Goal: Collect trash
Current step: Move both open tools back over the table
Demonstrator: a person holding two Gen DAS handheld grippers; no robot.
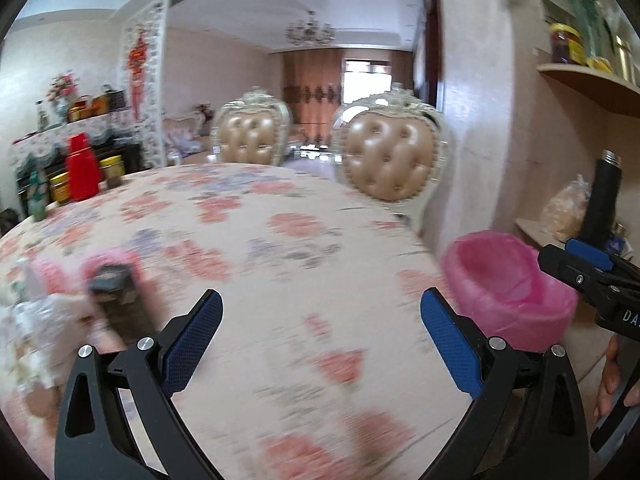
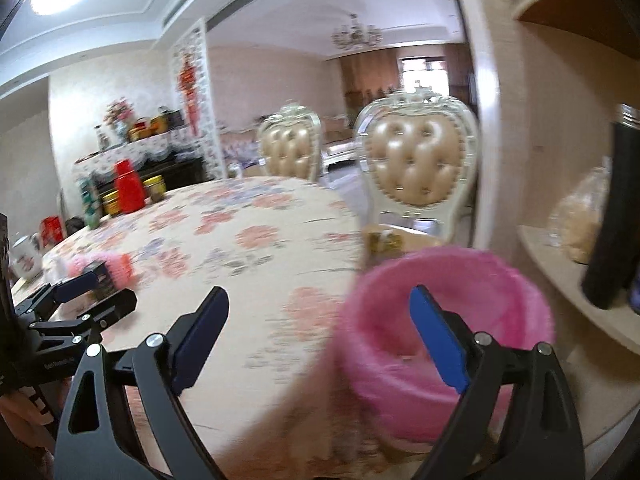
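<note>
At the lower left of the left wrist view, blurred trash lies on the floral-clothed round counter (image 1: pixel 256 240): a crumpled pale plastic wrapper (image 1: pixel 36 320) beside a small dark box (image 1: pixel 112 280). The left gripper (image 1: pixel 320 344) hangs above the cloth, jaws wide apart and empty. The right gripper (image 2: pixel 320 340) is likewise spread and empty, its right finger over the pink-bag-lined round bin (image 2: pixel 448 320) at the counter's edge. Judging by this, a pickup is starting; next, the left gripper should swing toward the box and close on it.
</note>
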